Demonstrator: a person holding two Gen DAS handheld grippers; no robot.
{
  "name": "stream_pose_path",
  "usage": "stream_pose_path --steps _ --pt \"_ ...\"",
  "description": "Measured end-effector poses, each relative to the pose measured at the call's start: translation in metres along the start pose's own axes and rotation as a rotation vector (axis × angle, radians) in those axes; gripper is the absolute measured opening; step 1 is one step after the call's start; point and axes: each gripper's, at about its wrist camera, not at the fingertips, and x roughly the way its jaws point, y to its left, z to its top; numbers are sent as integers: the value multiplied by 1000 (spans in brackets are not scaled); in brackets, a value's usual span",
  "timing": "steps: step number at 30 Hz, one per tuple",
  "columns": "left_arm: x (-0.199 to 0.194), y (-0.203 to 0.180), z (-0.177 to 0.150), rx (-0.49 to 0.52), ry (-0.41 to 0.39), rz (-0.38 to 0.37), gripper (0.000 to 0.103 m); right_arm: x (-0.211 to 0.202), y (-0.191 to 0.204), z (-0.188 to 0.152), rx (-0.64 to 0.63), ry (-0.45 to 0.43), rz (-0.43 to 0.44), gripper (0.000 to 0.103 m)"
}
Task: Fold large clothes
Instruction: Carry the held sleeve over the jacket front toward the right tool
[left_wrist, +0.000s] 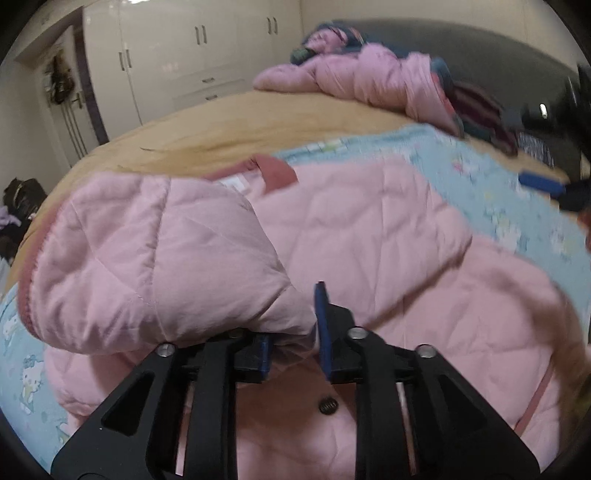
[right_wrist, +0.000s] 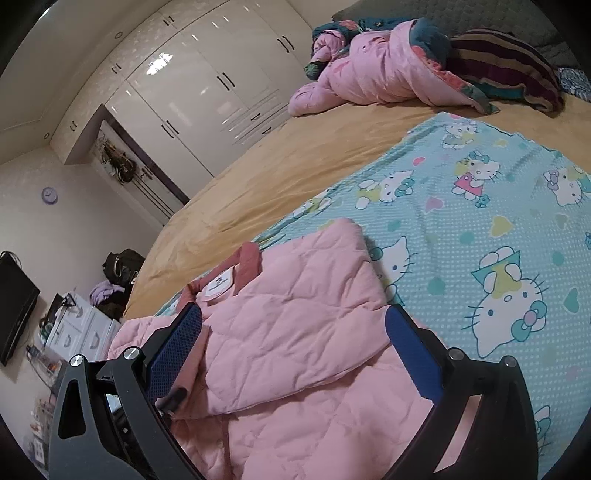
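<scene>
Pink quilted jacket (left_wrist: 369, 236) spread on a light-blue cartoon-cat blanket (right_wrist: 480, 229), itself laid over a tan bedsheet (right_wrist: 258, 162). Collar in a darker pink (left_wrist: 277, 173), white label (right_wrist: 218, 286) just beside it. One sleeve (left_wrist: 147, 258) folded across the jacket's body, its bulk lying just in front of the left gripper (left_wrist: 293, 332). Dark snap button (left_wrist: 327, 405) showing lower down between the gripper's arms.

Left gripper low over the jacket, jaws a narrow gap apart with a fold of the pink sleeve fabric bunched between them; cannot tell whether the pads press on it. Right gripper (right_wrist: 291, 354) poised above the jacket's shoulder area, jaws spread wide, blue pads (right_wrist: 413, 354) clear of the cloth, nothing pinched.

Farther up the bed, well apart: a second pink padded garment (right_wrist: 369, 74) heaped beside a striped blanket (right_wrist: 509, 62). White glossy wardrobe (right_wrist: 207, 92) along the wall beyond.
</scene>
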Motion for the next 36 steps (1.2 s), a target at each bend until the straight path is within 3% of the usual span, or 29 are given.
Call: stream_pose_path --steps 2,3,4,5,8,12,16,22,24,26,27,28,29,30,31,36 --pt "0 -8 -1 19 5 -29 48 1 -1 0 3 2 -2 99" --pt "-1 -12 0 24 5 -41 68 2 -1 0 3 3 -2 99" --pt "-2 -15 -1 26 8 -49 81 3 -1 -1 2 5 -4 99" --pt "-7 -17 -3 26 11 -52 84 4 -1 -1 0 6 -7 99" --pt "-18 -14 -5 -7 11 -69 90 5 -1 -1 3 9 -6 99" --pt "-31 11 -5 -171 -32 -160 94 5 -2 -1 7 5 -2 99" --pt "-44 51 -12 -440 -144 -232 94 6 -3 -1 7 7 2 99" --pt "-68 86 -28 -692 -305 -195 94 9 -3 -4 11 19 12 99" --pt "-75 103 -39 -812 -366 -231 93 10 -3 -4 12 17 13 99" --pt "-75 119 -49 -901 -396 -265 90 10 -2 -4 10 17 14 99" --pt "-74 125 -53 -930 -400 -268 77 10 -2 -4 10 17 15 99" --pt "-71 133 -59 -978 -406 -268 57 10 -2 -4 10 18 15 99" --pt "-70 139 -63 -1011 -408 -274 45 11 -2 -5 11 20 18 99" --pt "-67 147 -69 -1051 -405 -281 24 11 -2 -5 13 22 19 99" --pt "-67 153 -73 -1072 -405 -286 10 11 -2 -5 14 25 21 99" --pt "-80 171 -77 -1066 -488 -236 9 14 -2 -6 15 36 27 99"
